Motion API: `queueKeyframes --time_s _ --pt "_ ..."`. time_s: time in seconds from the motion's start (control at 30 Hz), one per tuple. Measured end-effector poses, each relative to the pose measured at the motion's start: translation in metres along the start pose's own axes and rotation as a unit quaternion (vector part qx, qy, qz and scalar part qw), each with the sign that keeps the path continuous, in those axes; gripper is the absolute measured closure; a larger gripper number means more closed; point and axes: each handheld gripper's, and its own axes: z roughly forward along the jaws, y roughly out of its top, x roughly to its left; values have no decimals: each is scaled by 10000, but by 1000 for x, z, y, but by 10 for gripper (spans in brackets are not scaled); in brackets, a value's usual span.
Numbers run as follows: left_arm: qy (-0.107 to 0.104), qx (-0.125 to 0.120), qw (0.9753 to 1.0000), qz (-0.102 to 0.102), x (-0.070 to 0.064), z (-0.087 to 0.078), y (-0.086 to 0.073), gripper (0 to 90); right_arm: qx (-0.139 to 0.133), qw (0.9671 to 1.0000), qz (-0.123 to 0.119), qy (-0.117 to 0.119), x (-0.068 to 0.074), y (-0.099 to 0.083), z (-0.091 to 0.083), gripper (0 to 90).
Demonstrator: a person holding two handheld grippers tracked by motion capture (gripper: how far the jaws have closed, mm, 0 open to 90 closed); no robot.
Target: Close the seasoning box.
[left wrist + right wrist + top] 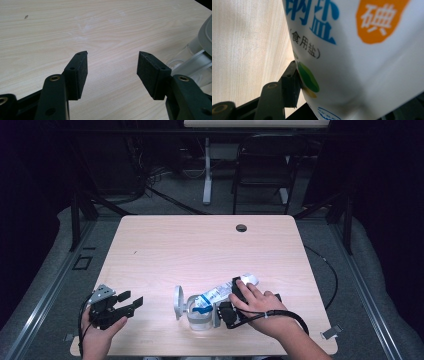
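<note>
High view: the right gripper (226,306) tips a salt bag (220,292) into a clear lidded jar (199,316) just ahead of it; the left gripper (131,303) waits apart.

Left gripper view: jaws spread wide over the table (75,30), the jar off to one side.

Right gripper view: jaws pinch the bag, which looks soft, slick and shifting, best held at mid-body.

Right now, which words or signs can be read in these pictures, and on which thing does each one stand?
"(食用盐)" in dark print on the white salt bag held by the right hand-held gripper.
"碘" in white on the bag's orange patch.
Large blue characters above it are cut off at the picture's edge; the last looks like "盐".
The bag's blue print in the high view is too small to read.
The clear jar and table show no text.
</note>
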Motion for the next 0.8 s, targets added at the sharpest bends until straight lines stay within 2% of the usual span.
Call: queueKeyframes --time_s 0.67,0.73,0.8 --pt "0 -3 10000 -7 0 -1 0 425 -33 10000 -73 -45 -1 0 0 429" --pt "1 -5 10000 -8 0 -1 0 425 59 9998 -155 -73 -2 0 -2 429" --pt "1 -5 10000 -9 0 -1 0 425 -32 9999 -97 -58 -1 0 -1 430"
